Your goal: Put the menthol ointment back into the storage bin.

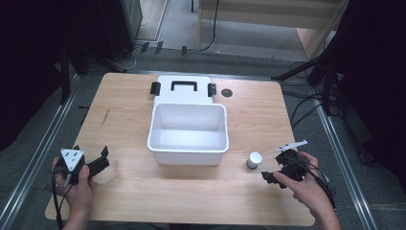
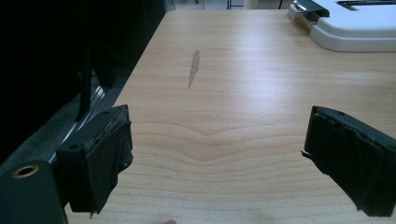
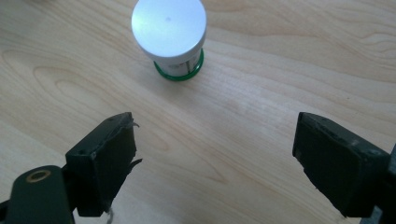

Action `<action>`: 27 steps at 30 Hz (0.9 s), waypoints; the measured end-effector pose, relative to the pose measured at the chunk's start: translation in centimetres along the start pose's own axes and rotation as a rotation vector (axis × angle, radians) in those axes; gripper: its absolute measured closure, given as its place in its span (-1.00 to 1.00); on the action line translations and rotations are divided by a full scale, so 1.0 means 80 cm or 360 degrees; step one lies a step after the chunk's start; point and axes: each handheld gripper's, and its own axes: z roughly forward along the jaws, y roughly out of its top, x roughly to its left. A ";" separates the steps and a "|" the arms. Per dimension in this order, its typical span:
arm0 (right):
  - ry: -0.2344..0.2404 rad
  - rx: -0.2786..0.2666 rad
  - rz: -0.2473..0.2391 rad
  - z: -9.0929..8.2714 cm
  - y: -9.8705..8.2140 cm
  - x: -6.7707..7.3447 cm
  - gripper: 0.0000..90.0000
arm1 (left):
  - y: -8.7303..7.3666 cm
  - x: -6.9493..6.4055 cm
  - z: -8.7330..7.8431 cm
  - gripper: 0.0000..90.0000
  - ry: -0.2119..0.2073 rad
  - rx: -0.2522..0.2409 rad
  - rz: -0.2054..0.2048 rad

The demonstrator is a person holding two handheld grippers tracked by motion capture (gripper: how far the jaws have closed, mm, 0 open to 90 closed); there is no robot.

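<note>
Black padded jaws of the right gripper (image 3: pixel 212 161) spread wide and empty over pale wood-grain worktop (image 3: pixel 289 60), small round white-capped jar (image 3: pixel 170 35) upright just ahead, left gripper (image 2: pixel 217 158) likewise wide, smooth white plastic box (image 1: pixel 187 132) beyond.

High view looks down over my whole table (image 1: pixel 119 191). Left hand-held gripper (image 2: pixel 219 154) view skims low across bare wood, sharing the white box lid (image 2: pixel 359 28). Right hand-held gripper (image 3: pixel 215 158) view tilts steeply down, close.
</note>
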 end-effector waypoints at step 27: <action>0.0023 0.0560 -0.0218 0.023 0.079 0.034 -0.65 | 0.004 -0.006 0.008 -0.81 -0.0032 0.0048 0.0047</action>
